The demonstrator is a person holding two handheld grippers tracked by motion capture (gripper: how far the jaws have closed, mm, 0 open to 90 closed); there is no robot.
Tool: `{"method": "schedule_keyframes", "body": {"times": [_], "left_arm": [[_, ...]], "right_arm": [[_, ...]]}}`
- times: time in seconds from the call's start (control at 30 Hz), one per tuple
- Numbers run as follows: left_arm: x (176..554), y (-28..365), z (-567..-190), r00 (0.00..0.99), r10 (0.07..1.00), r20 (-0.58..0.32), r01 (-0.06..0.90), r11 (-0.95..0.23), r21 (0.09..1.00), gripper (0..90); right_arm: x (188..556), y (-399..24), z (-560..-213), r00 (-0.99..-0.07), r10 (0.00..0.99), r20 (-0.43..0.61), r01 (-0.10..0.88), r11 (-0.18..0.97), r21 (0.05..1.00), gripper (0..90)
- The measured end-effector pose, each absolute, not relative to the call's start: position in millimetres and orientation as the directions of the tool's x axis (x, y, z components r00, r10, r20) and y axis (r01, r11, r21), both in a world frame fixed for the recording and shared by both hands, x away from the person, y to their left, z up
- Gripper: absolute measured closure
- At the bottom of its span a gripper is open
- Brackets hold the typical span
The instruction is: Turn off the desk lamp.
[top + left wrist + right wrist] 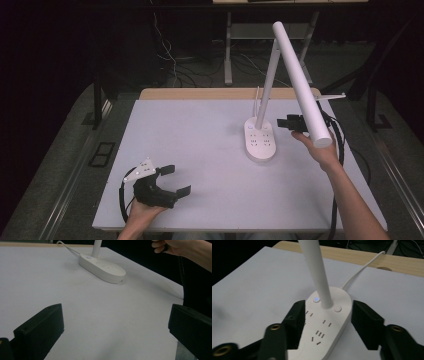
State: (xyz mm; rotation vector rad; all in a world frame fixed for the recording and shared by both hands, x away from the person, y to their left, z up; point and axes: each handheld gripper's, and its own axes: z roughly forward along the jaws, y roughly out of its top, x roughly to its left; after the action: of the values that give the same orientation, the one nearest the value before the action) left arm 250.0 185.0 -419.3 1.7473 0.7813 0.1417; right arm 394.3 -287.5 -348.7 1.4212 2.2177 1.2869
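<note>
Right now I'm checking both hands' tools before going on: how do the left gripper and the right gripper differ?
The left gripper sits low over bare table near the front edge; the right gripper is raised beside the lamp base. The left gripper's jaws frame nothing; the right gripper's jaws frame the lamp base without pressing it. Both stand open.

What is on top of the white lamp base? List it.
On the lamp base: the upright white stem, a lit blue button, a second round button and rows of socket slots. Its near end is covered by the right gripper, jaws open.
</note>
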Motion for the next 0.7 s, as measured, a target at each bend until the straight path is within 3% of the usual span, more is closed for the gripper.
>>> {"method": "schedule_keyframes", "body": {"times": [0.13, 0.27, 0.7], "left_arm": [[249.9, 185.2, -419.2, 0.77, 0.567, -0.294, 0.428, -0.117, 0.896, 0.0], [250.0, 185.5, -419.2, 0.769, 0.567, -0.295, 0.428, -0.116, 0.896, 0.0], [249.9, 184.9, -419.1, 0.768, 0.568, -0.295, 0.429, -0.115, 0.896, 0.0]], "right_arm": [[385.1, -283.9, -348.1, -0.518, 0.817, 0.253, 0.627, 0.162, 0.762, 26.5], [377.2, -280.1, -349.3, -0.543, 0.79, 0.284, 0.637, 0.167, 0.752, 0.0], [326.3, -276.0, -356.7, -0.588, 0.755, 0.291, 0.596, 0.162, 0.786, 0.5]]}}
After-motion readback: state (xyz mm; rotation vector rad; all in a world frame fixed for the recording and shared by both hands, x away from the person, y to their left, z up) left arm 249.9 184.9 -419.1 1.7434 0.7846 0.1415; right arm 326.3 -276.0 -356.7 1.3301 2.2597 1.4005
